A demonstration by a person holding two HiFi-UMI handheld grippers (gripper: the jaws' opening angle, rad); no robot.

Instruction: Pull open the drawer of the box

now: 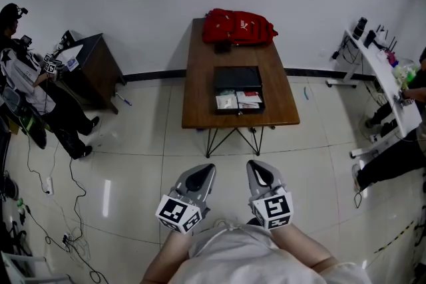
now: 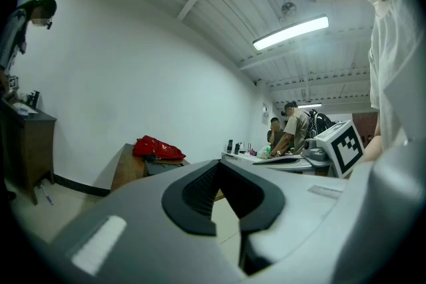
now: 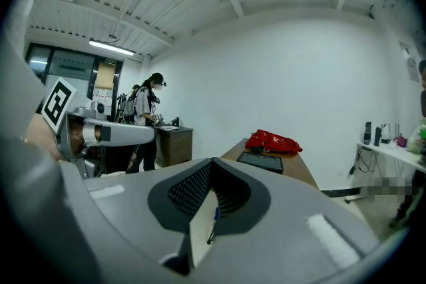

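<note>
Person: standing on the tiled floor (image 1: 133, 143) well short of the table (image 1: 200, 76), forearms tucked in beside the body and angling forward, holding 2 grippers side by side.
Left gripper (image 1: 206, 169): pointing ahead toward the table, its marker cube (image 1: 178, 214) sitting nearest the body. In its own view the left gripper (image 2: 219, 163) is showing jaws meeting at the tips, with nothing caught between them.
Right gripper (image 1: 253, 166): lying level with the left one and just beside it, its marker cube (image 1: 270, 207) facing up. In its own view the right gripper (image 3: 212, 161) is likewise showing tips pressed together and gripping nothing; only floor is showing through the slim gap lower down.
Box (image 1: 237, 78): a black case sitting in the middle of the table, well apart from both grippers.
Drawer (image 1: 239, 101): sticking out of the box on the side facing the person, exposing white and red papers inside.
Red bag (image 1: 238, 27): lying at the table's far end, near the wall.
Surroundings: 1 person is working at a dark cabinet (image 1: 100, 66) on the left; a white desk (image 1: 386, 86) is running along the right.
</note>
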